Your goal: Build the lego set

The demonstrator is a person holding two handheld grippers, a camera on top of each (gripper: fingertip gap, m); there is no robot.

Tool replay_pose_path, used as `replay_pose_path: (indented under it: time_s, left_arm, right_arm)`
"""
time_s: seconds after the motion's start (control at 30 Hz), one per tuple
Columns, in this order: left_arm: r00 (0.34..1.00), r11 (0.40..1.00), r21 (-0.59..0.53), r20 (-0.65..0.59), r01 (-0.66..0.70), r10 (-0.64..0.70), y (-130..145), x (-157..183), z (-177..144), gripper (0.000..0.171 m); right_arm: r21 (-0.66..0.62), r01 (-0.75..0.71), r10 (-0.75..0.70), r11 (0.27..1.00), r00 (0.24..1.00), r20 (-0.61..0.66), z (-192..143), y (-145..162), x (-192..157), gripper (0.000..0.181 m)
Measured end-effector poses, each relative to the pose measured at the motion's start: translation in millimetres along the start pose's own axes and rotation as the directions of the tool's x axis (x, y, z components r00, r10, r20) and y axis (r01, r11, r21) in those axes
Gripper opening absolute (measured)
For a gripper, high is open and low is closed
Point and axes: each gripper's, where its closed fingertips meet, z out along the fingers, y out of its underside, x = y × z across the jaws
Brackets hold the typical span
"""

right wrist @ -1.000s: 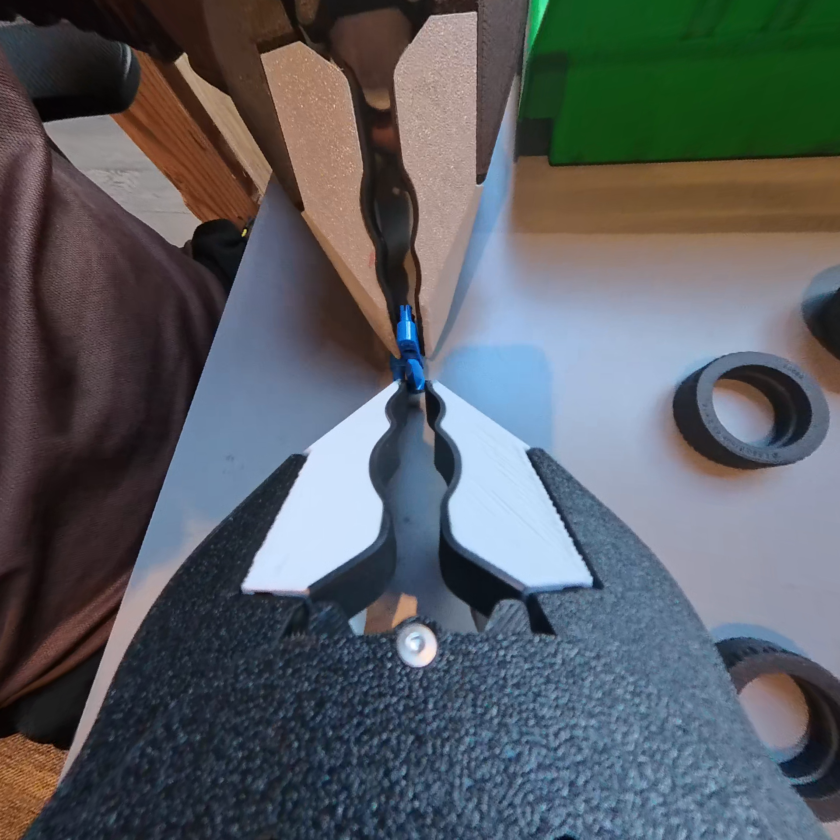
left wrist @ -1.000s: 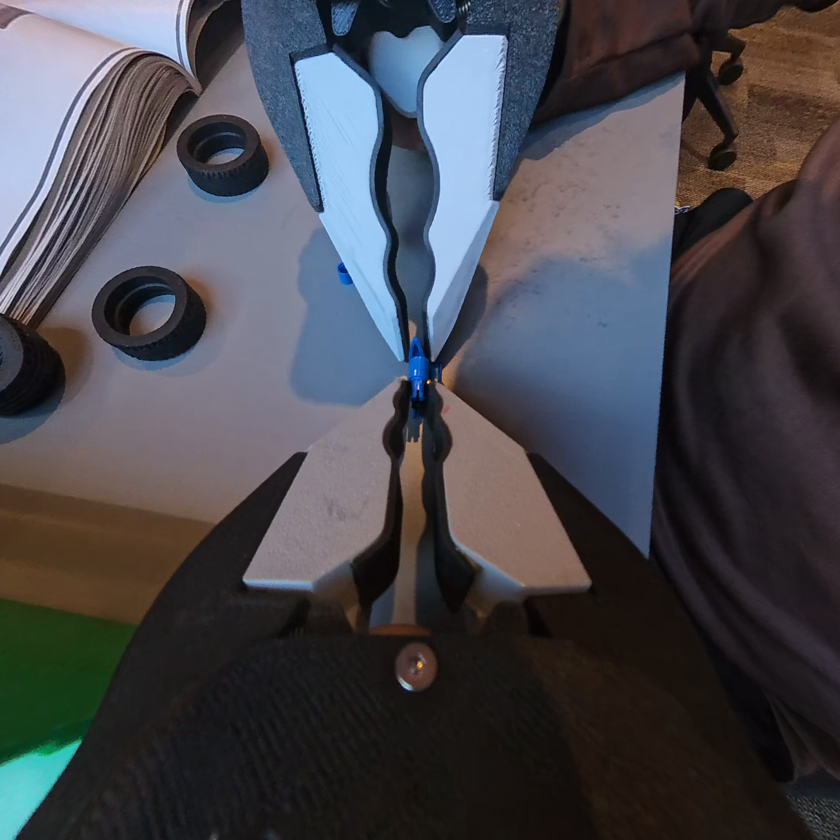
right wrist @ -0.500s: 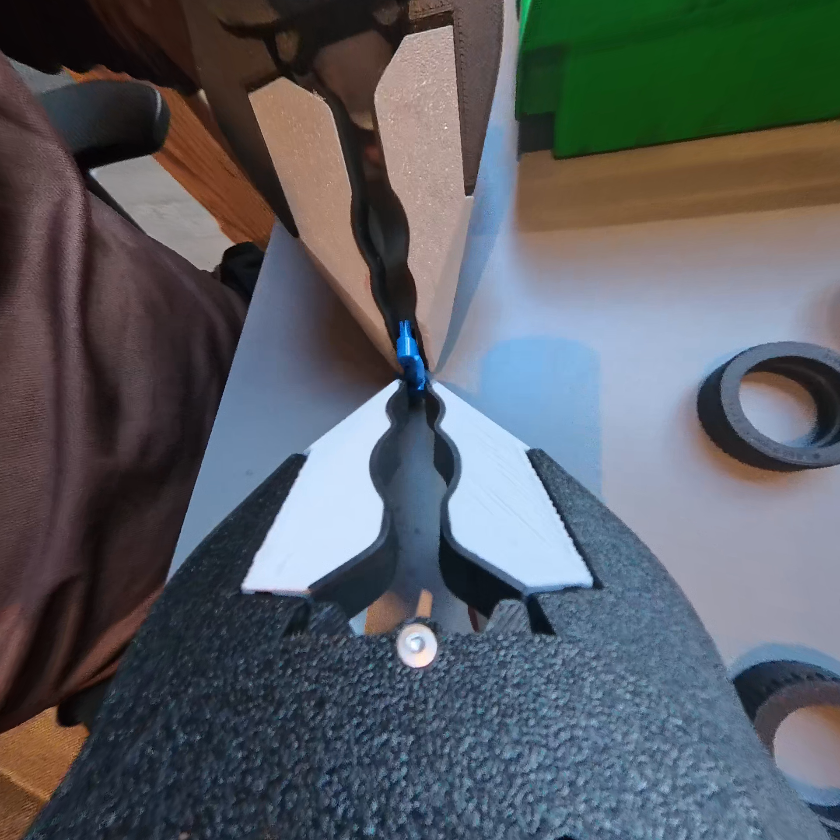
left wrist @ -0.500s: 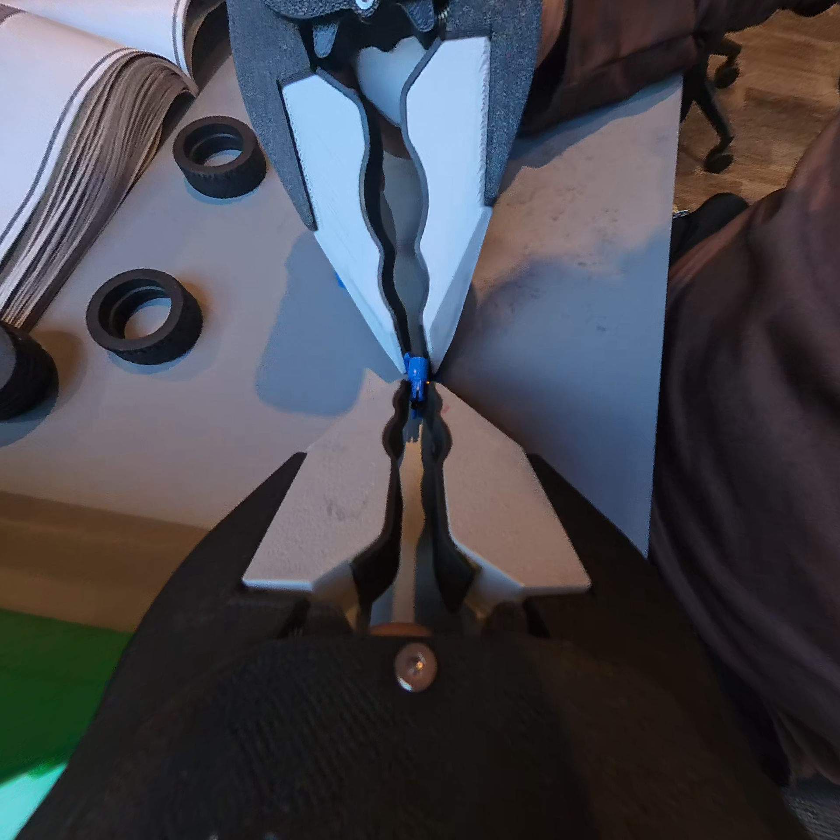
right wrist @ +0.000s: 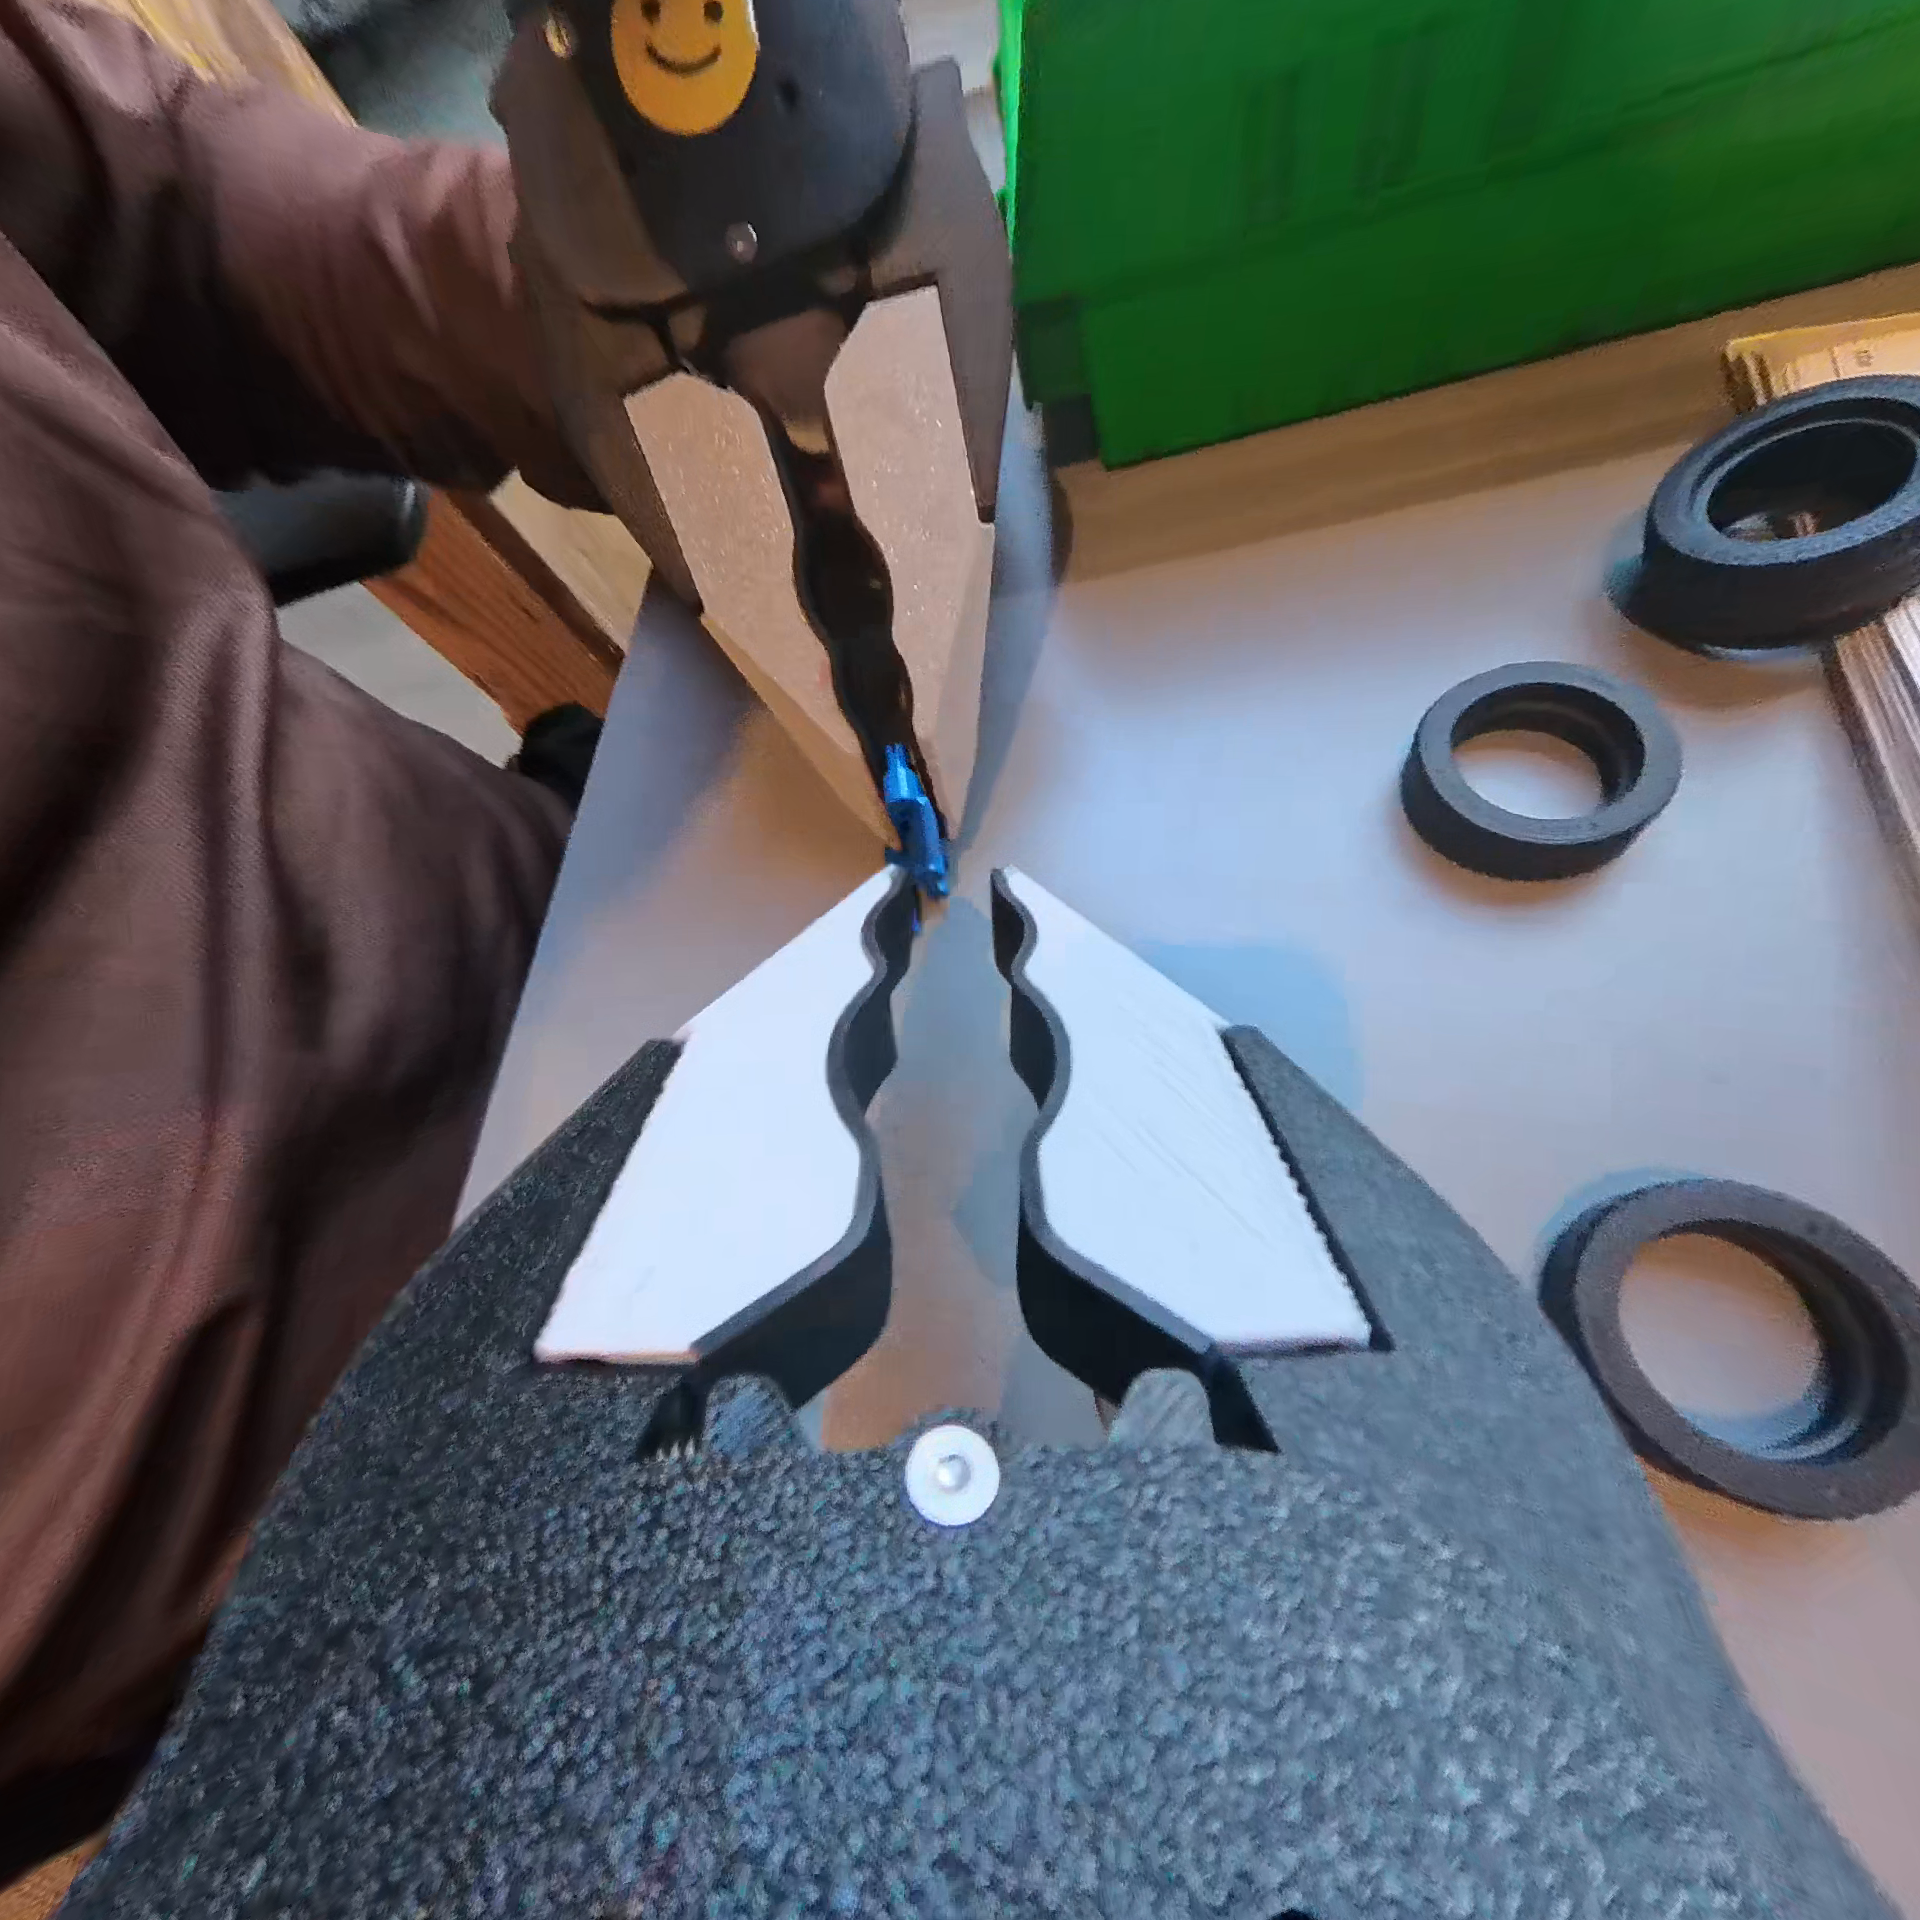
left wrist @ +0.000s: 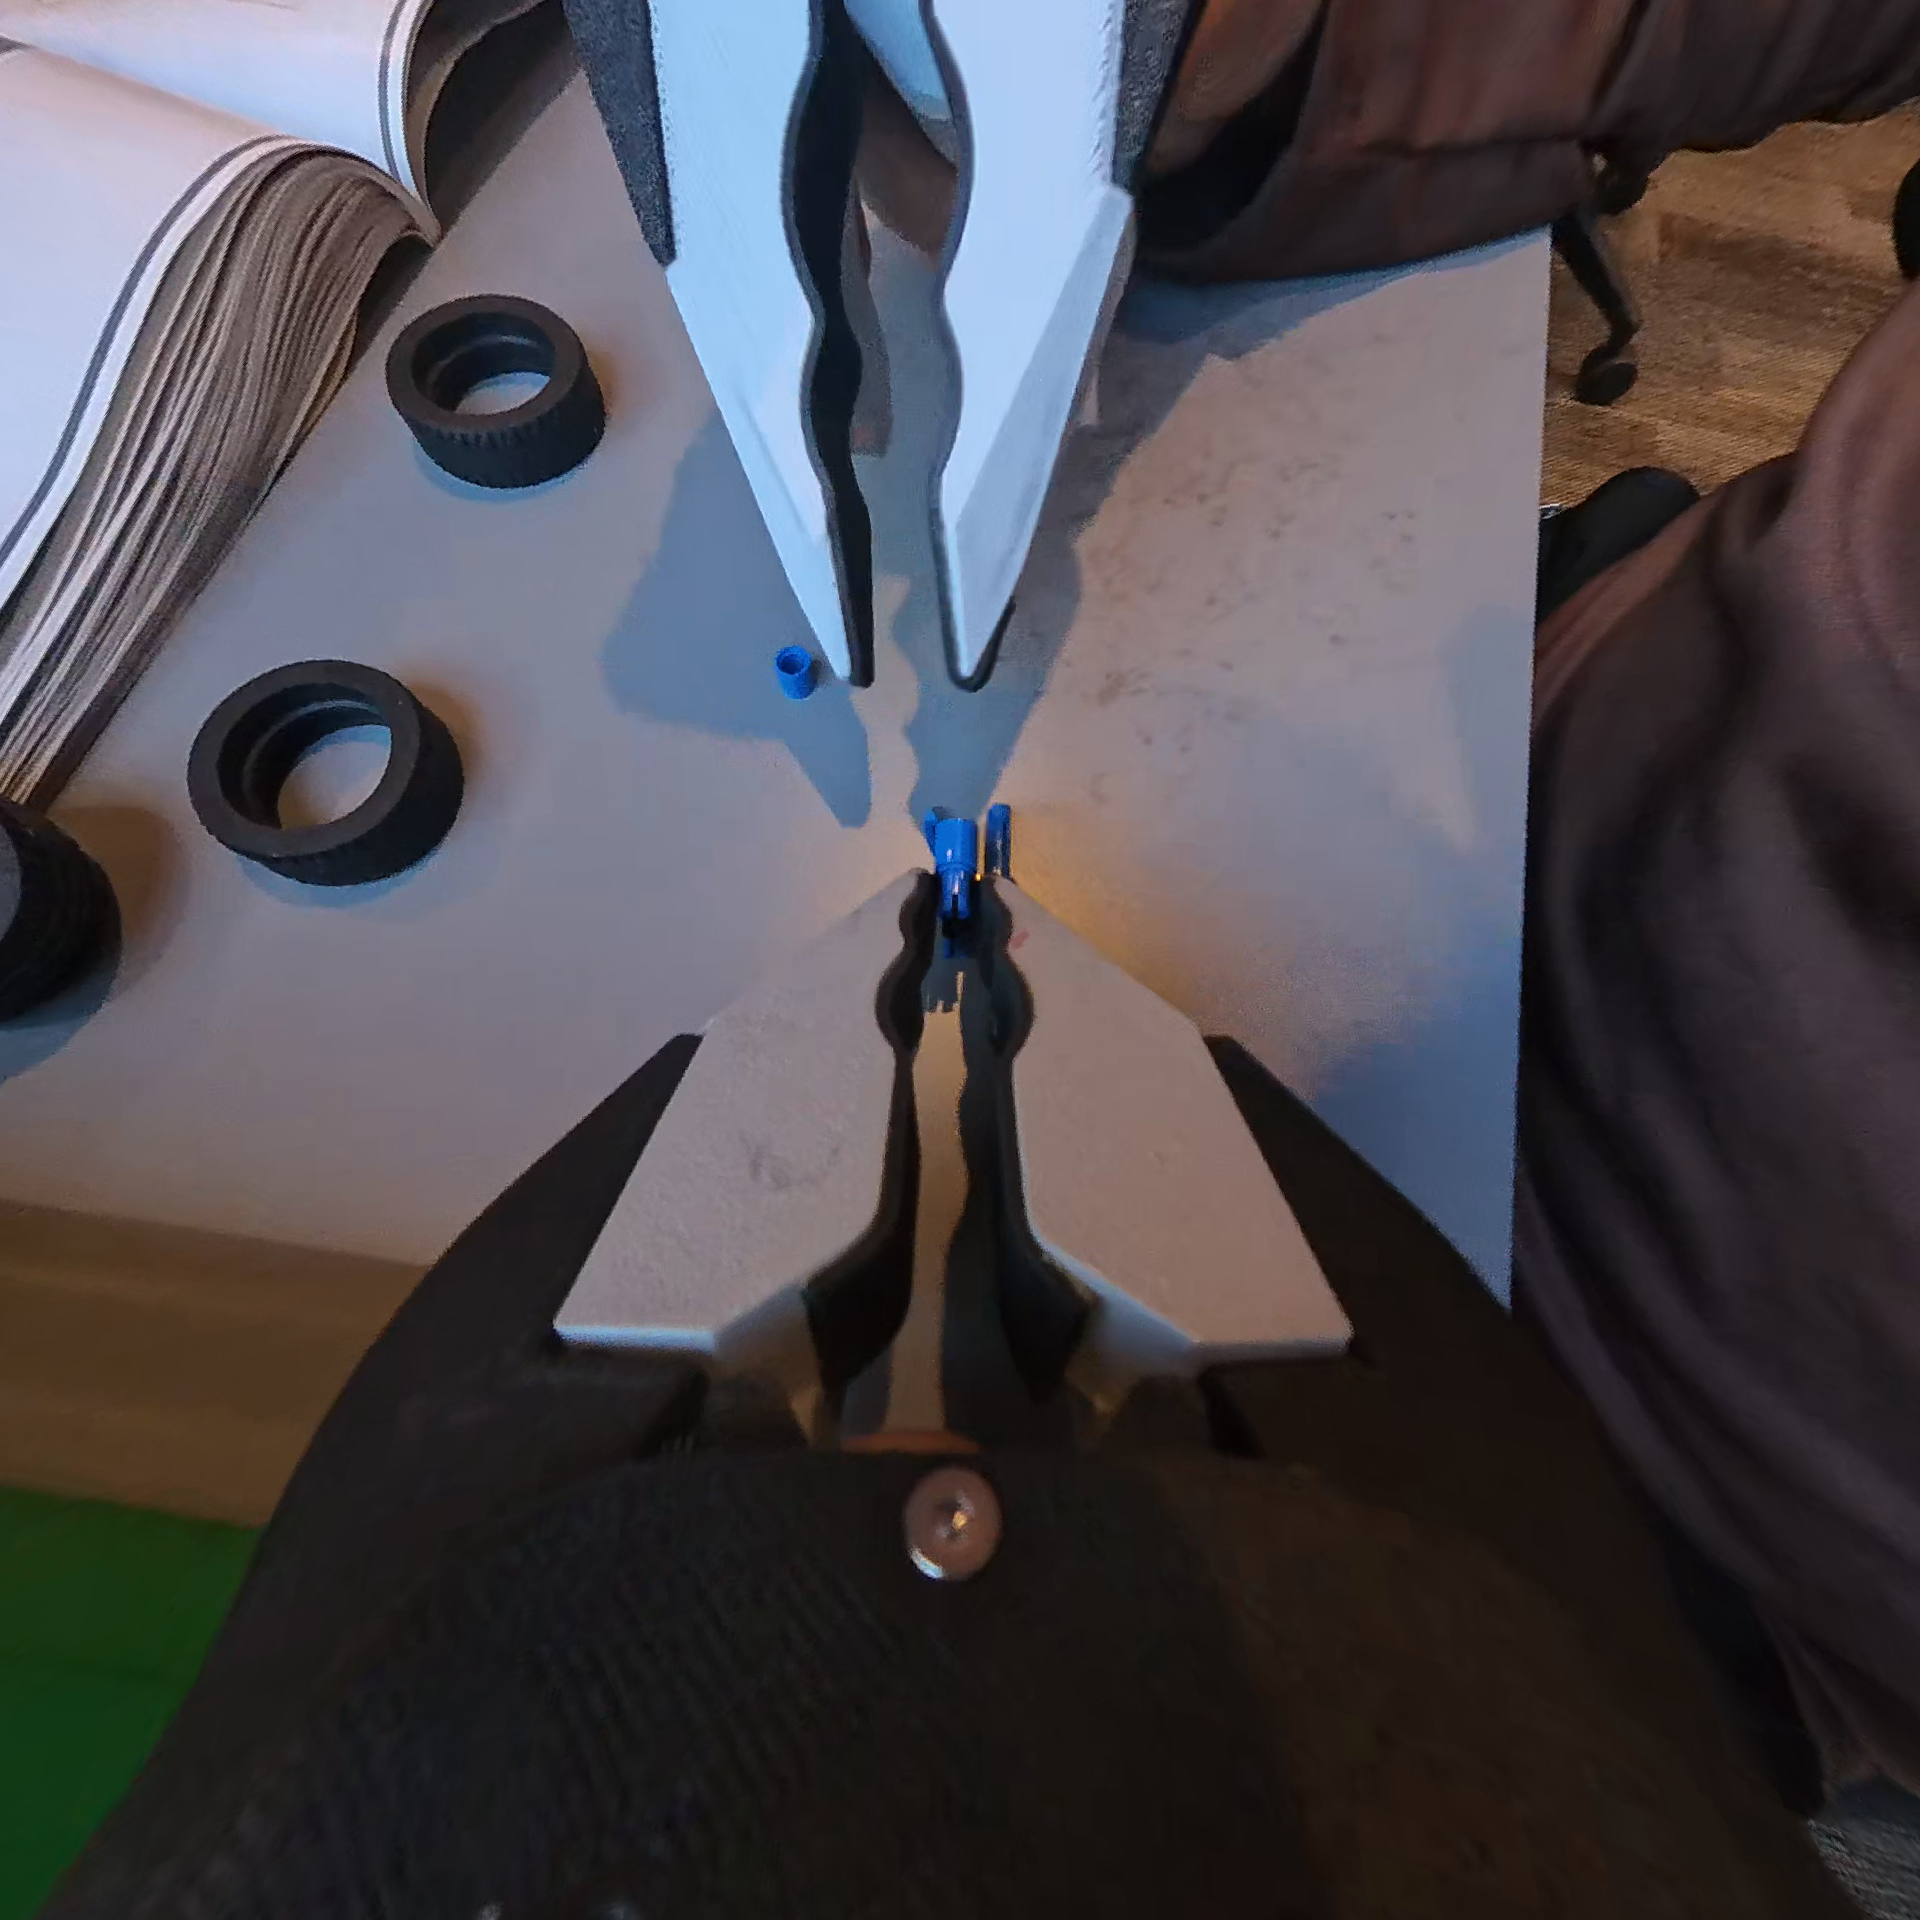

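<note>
Although hardly begun, to judge by the loose parts, shows one small join in hand. Has the left gripper [left wrist: 956, 894] pressed together on a tiny blue connector [left wrist: 954, 857], nipped at the very fingertips, poking out ahead of them and apparently lifted just above the grey table [left wrist: 1299, 675]. Seems to carry a second blue sliver just to the right of the first; cannot tell whether joined or separate. Faces the right gripper [right wrist: 943, 883] tip to tip, spread apart and holding nothing, close ahead of the connector but apparently not touching it.

Leaves nearly everything undone: no built model anywhere in view. Ahead and to the left of the left gripper, beside one fingertip of the right gripper, lies a loose blue pin [left wrist: 795, 675] on the table. Farther left, three black rubber tyres [left wrist: 324, 771], all empty of wheels and lying well apart from the grippers. Beyond those, at far left, an open instruction booklet [left wrist: 156, 260] with thick fanned pages. Behind the left gripper, seen from the right wrist view, a green bin [right wrist: 1455, 208].

Puts nothing between the two grippers. Crowds the left gripper's right side with a brown sleeve [left wrist: 1714, 935], and places the table edge close on that side too. Suggests a risk, as a judgement only: if dropped here, so small a piece could roll off that edge.
</note>
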Motion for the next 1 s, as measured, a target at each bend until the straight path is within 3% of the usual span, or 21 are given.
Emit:
replay_pose_path:
  time_s: [0.3, 0.7, 1.0]
  left_arm:
    - [1.000, 1.000, 0.000, -0.010, 0.020, -0.020, -1.4, -2.2, 1.6, 0.004]
    - [0.998, 0.998, 0.003, -0.009, 0.064, -0.064, -3.9, -10.2, 3.9, 0.004]
    - [0.999, 0.999, 0.003, 0.008, 0.041, -0.041, -4.9, -11.3, 5.2, 0.004]
  right_arm:
    - [-0.036, 0.049, -0.049, 0.998, 0.999, 0.017, 17.4, -2.6, -11.5, 0.015]
    - [-0.039, 0.133, -0.137, 0.990, 0.983, -0.125, 16.9, -6.2, 5.2, 0.000]
    - [0.050, 0.066, -0.061, 0.997, 0.994, -0.095, -3.5, -12.1, 12.1, 0.007]
